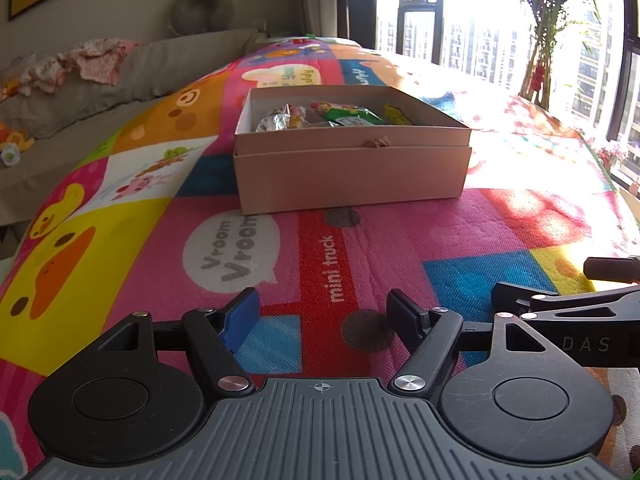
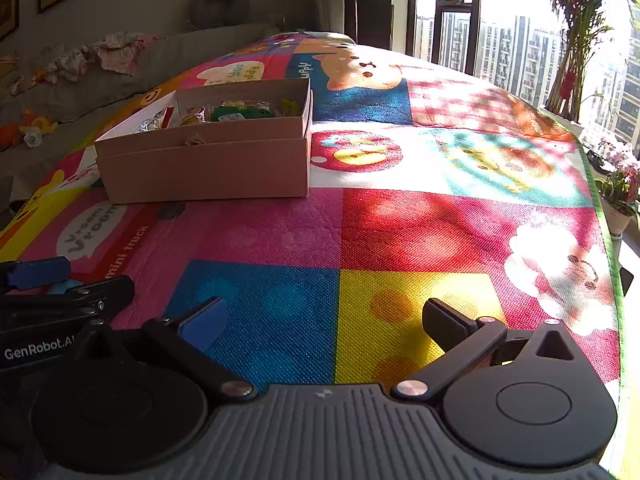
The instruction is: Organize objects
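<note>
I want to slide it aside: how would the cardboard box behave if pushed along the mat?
The box looks low and wide with a flat base, so it should slide rather than tip. The woven mat may drag on it. The snack packets inside look light, so it is probably easy to move.

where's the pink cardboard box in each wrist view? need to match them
Left wrist: cardboard box sits upper centre, straight ahead of the open left gripper.
Right wrist: the box sits upper left, well left of the open right gripper.
Shared landmark: "Vroom Vroom" speech bubble on the mat, just in front of the box.
</note>
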Tool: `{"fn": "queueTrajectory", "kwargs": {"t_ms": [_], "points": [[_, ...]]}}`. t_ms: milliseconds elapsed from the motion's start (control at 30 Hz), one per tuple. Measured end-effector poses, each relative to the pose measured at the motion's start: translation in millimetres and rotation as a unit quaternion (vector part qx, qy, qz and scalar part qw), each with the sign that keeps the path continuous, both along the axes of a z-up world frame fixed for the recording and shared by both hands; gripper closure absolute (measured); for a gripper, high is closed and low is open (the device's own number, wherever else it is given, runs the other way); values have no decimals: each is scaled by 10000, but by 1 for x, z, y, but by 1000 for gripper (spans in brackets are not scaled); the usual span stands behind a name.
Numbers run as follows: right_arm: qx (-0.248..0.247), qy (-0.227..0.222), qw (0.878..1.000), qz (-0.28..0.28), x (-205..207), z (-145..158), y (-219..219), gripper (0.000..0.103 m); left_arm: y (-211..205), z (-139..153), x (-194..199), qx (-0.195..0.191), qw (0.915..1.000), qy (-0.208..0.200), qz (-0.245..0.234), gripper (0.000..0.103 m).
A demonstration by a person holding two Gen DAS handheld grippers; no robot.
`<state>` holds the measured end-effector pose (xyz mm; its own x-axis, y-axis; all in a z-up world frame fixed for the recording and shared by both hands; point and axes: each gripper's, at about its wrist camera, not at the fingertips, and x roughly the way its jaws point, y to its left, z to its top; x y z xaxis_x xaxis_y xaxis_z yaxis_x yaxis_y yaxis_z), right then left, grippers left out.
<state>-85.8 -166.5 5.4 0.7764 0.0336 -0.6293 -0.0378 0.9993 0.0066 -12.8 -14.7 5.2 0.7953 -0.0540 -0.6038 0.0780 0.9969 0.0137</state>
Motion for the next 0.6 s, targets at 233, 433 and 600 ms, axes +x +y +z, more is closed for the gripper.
{"fn": "queueTrajectory", "kwargs": {"t_ms": [233,433,600], "points": [[1,0,10000,0,0,0,0,0,0,0,0,6,10000,-1,4,26],[0,0,10000,-1,0,0,0,0,0,0,0,-8,10000,0,3,26],[1,0,10000,0,0,0,0,0,0,0,-1,32,10000,-6,26,26]]}}
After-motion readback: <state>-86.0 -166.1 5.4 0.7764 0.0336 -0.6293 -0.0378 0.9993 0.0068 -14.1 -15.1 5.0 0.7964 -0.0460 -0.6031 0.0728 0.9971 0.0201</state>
